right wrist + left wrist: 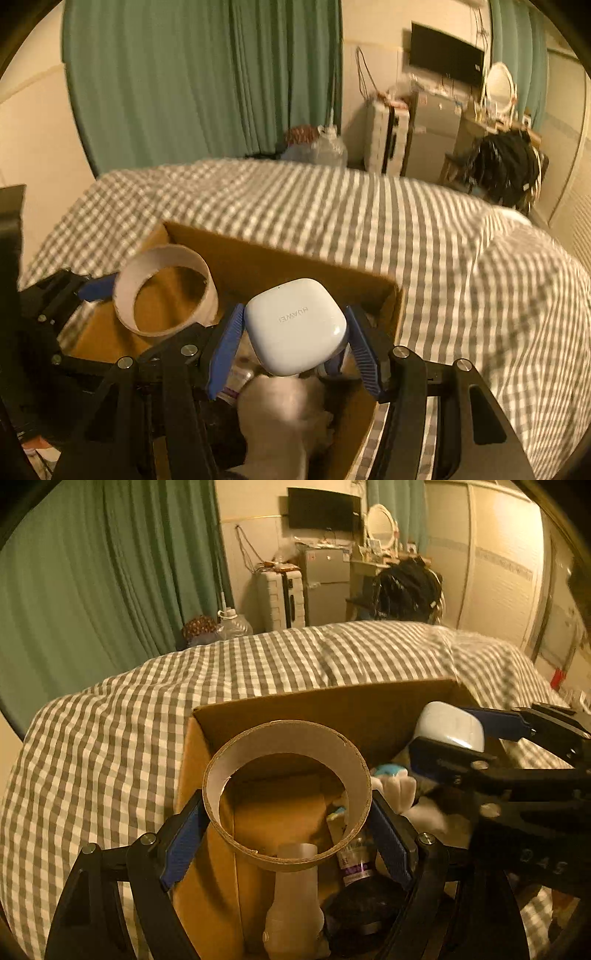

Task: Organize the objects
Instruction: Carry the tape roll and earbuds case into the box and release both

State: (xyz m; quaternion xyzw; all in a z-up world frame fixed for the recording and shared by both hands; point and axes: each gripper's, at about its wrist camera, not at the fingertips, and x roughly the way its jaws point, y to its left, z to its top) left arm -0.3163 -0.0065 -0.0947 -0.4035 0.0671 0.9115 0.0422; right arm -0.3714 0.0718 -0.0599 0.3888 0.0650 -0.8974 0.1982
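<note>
Cardboard ring (286, 794), one in number, sits pinched between the blue pads of the left tongs (286, 823), spread wide enough to span it and held over the open cardboard box (258, 709) on the checked bed (110, 746). Seen from the left wrist, the box holds one pale plastic bottle (293, 897), one tube with a purple label (351, 864), a dark round object (364, 912) and a white plush toy (402, 786). At right, the right tongs (448, 734) grip one white earbud case (450, 725) above the box's far end.

From the right wrist, the right tongs (295, 332) are part-spread and pressed on both sides of the white earbud case (295, 326), marked HUAWEI, above the cardboard box (280, 262) and the white plush toy (284, 410) inside it. To the left, the cardboard ring (166, 291) hangs in the left tongs (92, 288), just above the box's near corner. Both items are apart from each other, over the checked bed (443, 258).
</note>
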